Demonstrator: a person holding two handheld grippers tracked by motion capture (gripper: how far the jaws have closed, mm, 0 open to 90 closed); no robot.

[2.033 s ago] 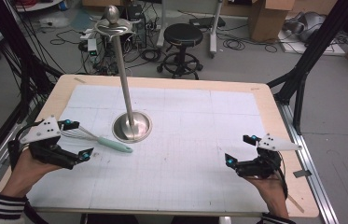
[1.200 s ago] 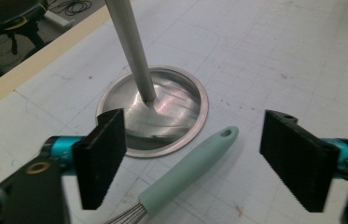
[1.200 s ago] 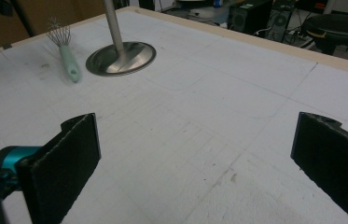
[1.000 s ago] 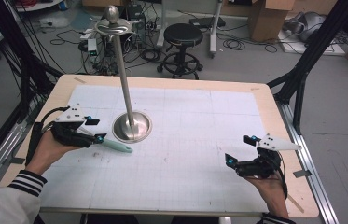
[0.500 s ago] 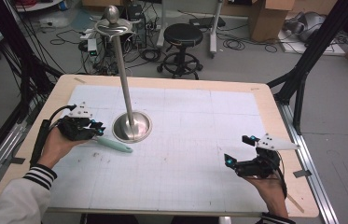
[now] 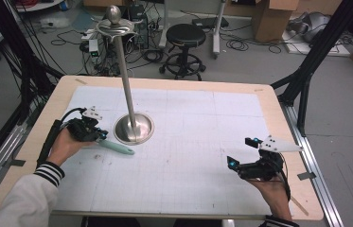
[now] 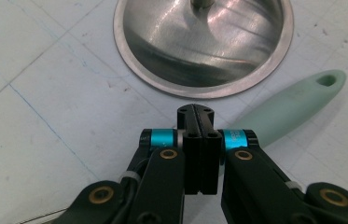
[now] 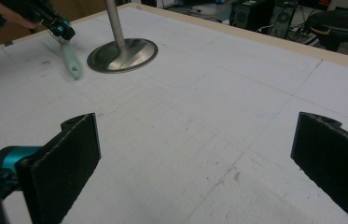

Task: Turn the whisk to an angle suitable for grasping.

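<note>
Since earlier, left gripper [image 6: 99, 135] has reached the mint handle [image 6: 117, 147], jaws pressed together; right gripper [image 6: 244, 153] jaws spread wide.

Your whisk's mint-green handle [image 6: 117, 147] lies flat on the white gridded counter [image 6: 193, 156], just in front of the metal stand's round base [image 6: 134, 128], near its rim but apart from it. The handle tapers toward a rounded free end with a small hanging hole [image 7: 326, 80], and that end points away from your left hand-held gripper [image 6: 99, 135]. The gripper's jaws are pressed together over the handle's other end; the wire end is hidden beneath them. The stand itself is polished steel: a shallow domed base, a slim upright pole [image 6: 126, 85], and a ball-topped crosspiece [image 6: 114, 21] above.
</note>
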